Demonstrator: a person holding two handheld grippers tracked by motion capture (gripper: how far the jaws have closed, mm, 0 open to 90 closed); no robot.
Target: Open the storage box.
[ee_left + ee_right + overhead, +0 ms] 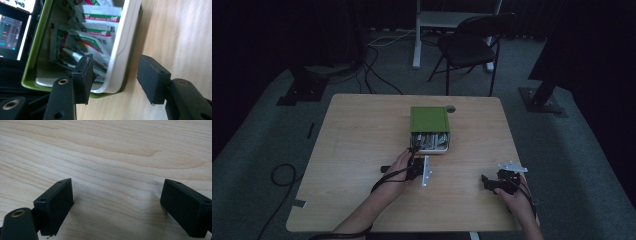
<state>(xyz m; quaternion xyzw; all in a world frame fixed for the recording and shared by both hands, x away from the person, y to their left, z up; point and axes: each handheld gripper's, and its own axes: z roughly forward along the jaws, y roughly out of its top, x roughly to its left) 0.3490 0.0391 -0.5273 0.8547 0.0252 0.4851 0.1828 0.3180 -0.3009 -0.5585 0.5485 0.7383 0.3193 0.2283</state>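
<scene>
The left gripper (113, 78) straddles the near white rim of an open green tin (32, 62), one jaw inside among the paper sachets (95, 47), the other outside over the wooden table (180, 37); the pads stand apart and press on nothing. Seen from the high view, the tin (429, 120) sits at 12 o'clock from that gripper (413, 150). At 4 o'clock, well apart, the right gripper (117, 205) rests wide open over bare wood.
</scene>
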